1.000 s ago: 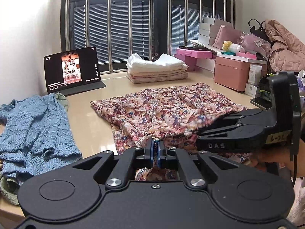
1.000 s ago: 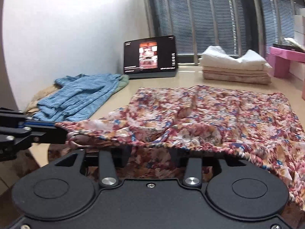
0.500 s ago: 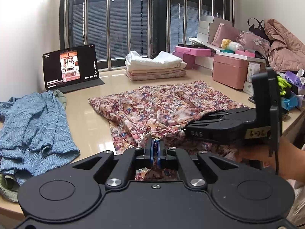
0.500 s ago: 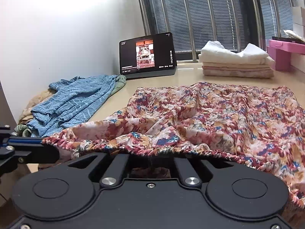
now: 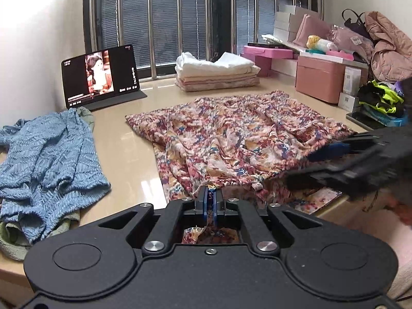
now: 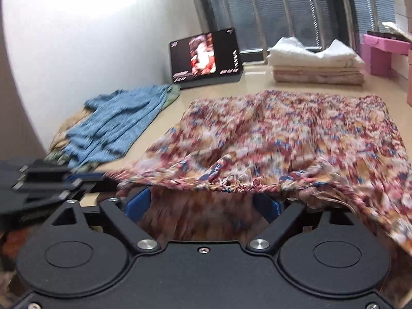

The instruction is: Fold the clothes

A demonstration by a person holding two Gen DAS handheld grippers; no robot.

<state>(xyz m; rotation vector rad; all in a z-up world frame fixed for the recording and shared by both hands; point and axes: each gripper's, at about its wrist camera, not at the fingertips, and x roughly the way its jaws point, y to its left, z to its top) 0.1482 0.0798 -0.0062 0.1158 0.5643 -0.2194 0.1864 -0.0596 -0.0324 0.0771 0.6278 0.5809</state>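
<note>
A floral garment (image 5: 231,134) lies spread on the beige table (image 5: 128,152), its near hem lifted off the edge. My left gripper (image 5: 211,198) is shut on that hem, with cloth bunched between its blue pads. In the right wrist view the garment (image 6: 283,134) stretches ahead and its gathered hem crosses just above my right gripper (image 6: 204,203), whose fingers stand wide apart and open. That view is blurred. From the left wrist view the right gripper (image 5: 309,167) sits at the hem's right part. The left gripper (image 6: 103,177) pinches the hem's left end.
A blue knit garment (image 5: 49,149) lies heaped at the left over a green one. A tablet (image 5: 100,77) playing video stands at the back left. Folded cloths (image 5: 216,72) are stacked by the window. Pink boxes (image 5: 319,77) and clutter fill the right side. A hand (image 5: 396,203) holds the right gripper.
The right gripper's fingers have spread wide open and it has moved, blurring its view. The left gripper kept its hold on the hem and rose a little.
</note>
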